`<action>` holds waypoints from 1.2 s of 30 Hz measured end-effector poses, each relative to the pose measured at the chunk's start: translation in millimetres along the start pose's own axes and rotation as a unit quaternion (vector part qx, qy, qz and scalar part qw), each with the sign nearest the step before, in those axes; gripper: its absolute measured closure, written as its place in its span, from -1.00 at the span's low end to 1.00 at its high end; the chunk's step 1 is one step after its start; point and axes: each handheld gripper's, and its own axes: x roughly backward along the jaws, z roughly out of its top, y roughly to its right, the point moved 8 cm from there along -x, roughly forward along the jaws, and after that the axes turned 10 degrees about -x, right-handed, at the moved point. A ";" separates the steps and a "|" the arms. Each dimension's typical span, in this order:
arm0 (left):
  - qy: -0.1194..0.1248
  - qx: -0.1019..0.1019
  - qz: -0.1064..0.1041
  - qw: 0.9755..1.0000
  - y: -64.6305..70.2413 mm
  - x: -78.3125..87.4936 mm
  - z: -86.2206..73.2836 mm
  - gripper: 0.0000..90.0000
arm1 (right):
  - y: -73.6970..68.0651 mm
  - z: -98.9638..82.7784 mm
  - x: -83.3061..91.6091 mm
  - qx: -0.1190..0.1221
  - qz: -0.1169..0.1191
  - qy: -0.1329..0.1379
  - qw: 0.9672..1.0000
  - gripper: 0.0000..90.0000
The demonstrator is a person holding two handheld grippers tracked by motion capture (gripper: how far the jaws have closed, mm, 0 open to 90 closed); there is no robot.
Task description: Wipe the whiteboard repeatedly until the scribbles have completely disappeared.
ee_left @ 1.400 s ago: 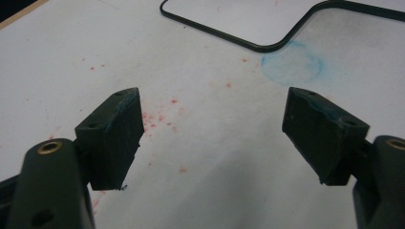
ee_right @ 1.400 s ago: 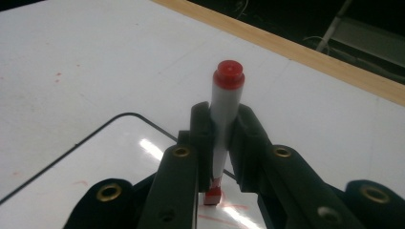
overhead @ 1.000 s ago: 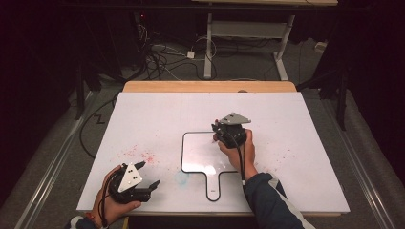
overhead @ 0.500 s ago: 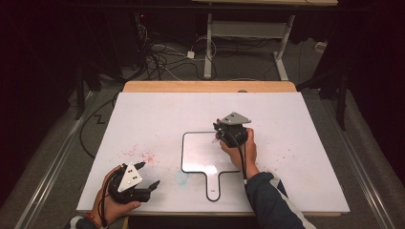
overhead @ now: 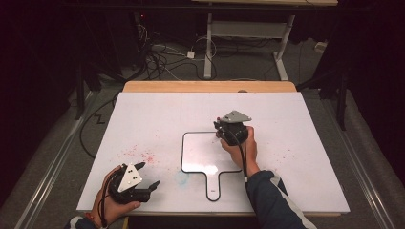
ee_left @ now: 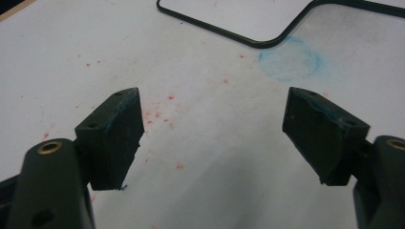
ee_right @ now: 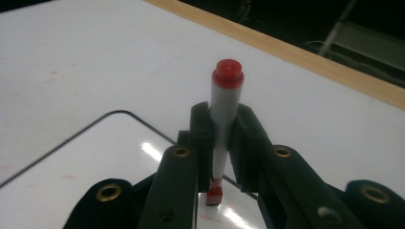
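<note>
I see right gripper [ee_right: 222,143] jaws clamped on red marker [ee_right: 224,107] mid-barrel, tip on whiteboard [overhead: 205,152], 2 o'clock corner. Marker light, stiff, slick; I judge mid-barrel hold sound. Left gripper [ee_left: 212,136] jaws apart, empty, over worktop [overhead: 157,114].

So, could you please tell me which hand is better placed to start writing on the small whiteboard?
The right. Its gripper already clamps the red marker upright, tip down at the whiteboard. The left gripper sits open and empty beside the board, over red specks.
</note>
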 end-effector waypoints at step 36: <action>-0.003 0.002 -0.007 1.000 3.2 -0.6 0.9 -0.54 | -24.1 -8.4 11.8 0.021 0.026 -0.006 0.999 0.81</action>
